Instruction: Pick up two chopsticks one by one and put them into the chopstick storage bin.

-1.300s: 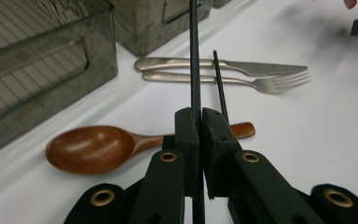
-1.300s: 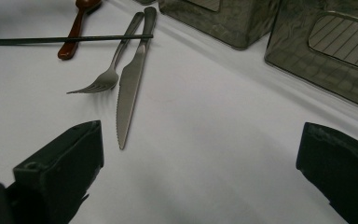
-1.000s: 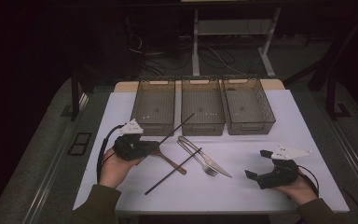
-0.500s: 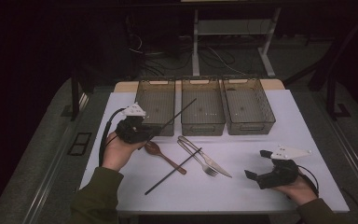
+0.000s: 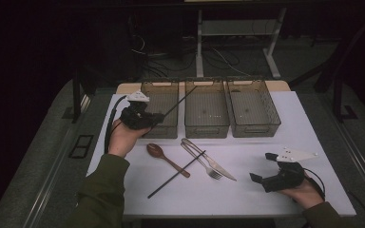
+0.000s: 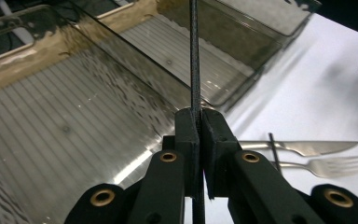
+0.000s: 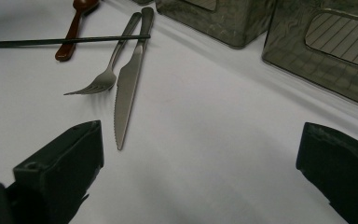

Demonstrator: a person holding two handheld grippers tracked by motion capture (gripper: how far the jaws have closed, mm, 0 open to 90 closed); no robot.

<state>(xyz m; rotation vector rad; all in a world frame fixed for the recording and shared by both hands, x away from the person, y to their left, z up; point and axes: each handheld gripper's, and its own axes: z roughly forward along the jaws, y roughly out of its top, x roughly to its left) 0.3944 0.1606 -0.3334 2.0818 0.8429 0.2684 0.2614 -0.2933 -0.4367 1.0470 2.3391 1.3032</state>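
— Two grippers: how do they stand?
— Right gripper (image 5: 262, 167), near the table's (image 5: 313, 137) front edge, gapes empty; its view shows the knife's (image 7: 128, 84) serrations. Left gripper (image 5: 158, 117) pinches a thin black chopstick (image 6: 194, 56) over the left ribbed plastic bin (image 5: 164, 128).

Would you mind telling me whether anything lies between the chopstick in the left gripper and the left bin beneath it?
Nothing visible does. The left gripper holds the chopstick shut between its fingers, directly over the left bin, whose floor looks bare. The second chopstick, spoon, fork and knife lie on the table, apart from it.
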